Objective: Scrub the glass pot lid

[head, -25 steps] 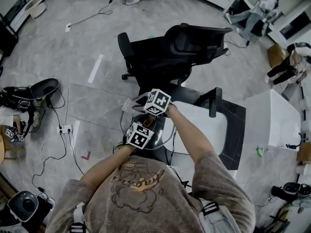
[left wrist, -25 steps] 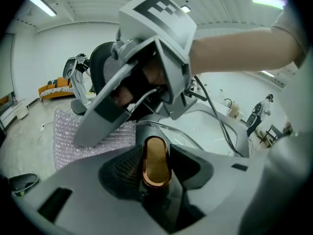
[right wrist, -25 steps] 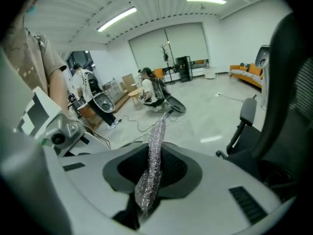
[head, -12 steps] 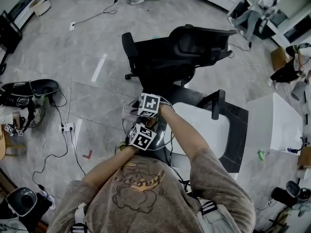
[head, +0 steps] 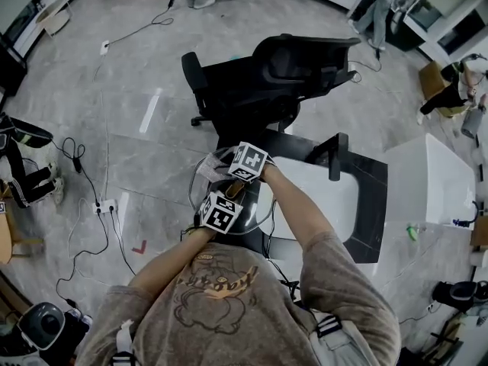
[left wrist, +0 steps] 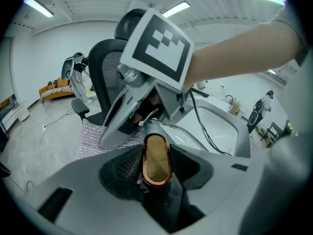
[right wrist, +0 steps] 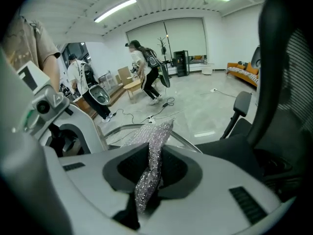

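Observation:
The glass pot lid [head: 263,213] is held over the sink's near left corner, its metal rim a ring round both grippers. My left gripper [head: 226,201] is shut on the lid's knob [left wrist: 156,161], an oval wooden knob with a copper edge. The lid's rim [left wrist: 194,140] runs off past the jaws. My right gripper [head: 235,175] is shut on a silvery scrub cloth [right wrist: 152,166], which lies against the lid's far left part [head: 207,166]. The rim [right wrist: 183,142] curves behind the cloth. In the left gripper view the right gripper's marker cube [left wrist: 157,47] hangs just above the knob.
A black office chair [head: 267,82] stands right behind the lid. The white sink basin [head: 324,200] with a black faucet [head: 335,158] lies to the right. Cables and a power strip [head: 103,203] cross the floor at left. People [head: 377,10] stand far back.
My right gripper slid left over the lid with the cloth, then came back to the right. The left gripper has kept the lid nearly still.

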Motion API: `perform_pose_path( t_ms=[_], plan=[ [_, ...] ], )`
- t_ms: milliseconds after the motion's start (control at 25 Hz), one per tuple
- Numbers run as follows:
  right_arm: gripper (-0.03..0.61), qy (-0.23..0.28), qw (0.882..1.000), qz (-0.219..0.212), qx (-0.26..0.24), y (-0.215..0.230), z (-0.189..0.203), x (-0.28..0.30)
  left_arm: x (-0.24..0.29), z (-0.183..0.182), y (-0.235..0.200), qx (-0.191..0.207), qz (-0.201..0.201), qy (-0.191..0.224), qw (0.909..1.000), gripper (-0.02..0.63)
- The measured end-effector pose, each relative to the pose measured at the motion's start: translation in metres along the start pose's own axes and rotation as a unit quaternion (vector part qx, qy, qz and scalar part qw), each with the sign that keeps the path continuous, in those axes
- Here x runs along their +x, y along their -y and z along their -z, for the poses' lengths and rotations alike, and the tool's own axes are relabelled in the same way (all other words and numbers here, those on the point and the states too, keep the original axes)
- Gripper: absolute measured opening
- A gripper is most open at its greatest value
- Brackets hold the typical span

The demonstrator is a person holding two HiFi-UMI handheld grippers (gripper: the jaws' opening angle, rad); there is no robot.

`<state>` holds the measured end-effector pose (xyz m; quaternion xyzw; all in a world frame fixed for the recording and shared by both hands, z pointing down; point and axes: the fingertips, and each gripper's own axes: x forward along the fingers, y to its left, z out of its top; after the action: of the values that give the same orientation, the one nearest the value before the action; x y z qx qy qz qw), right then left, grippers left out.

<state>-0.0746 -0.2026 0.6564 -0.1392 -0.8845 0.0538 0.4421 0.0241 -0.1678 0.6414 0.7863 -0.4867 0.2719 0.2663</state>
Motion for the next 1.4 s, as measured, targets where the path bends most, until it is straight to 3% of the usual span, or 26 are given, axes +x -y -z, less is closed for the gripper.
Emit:
perform_pose_path(
  t_ms=[200,520,760,1400],
  plan=[
    [0.086,0.035,0.998,0.033,0.051,0.013,0.013,-0.015,0.001,0.000,0.000,0.008,0.007,-0.007,0.9999,0.189],
    [0.086,0.066,0.989,0.096,0.093,0.023,0.029,-0.034,0.001,0.000,0.000,0.014,0.013,-0.014,0.9997,0.190],
    [0.086,0.062,0.976,0.161,0.132,0.034,0.057,-0.059,0.001,0.000,0.001,0.014,0.020,-0.022,0.9995,0.190],
    [0.085,0.075,0.937,0.241,0.242,-0.020,0.121,-0.096,0.005,0.002,-0.003,0.017,0.036,-0.076,0.9963,0.190]
  ],
)
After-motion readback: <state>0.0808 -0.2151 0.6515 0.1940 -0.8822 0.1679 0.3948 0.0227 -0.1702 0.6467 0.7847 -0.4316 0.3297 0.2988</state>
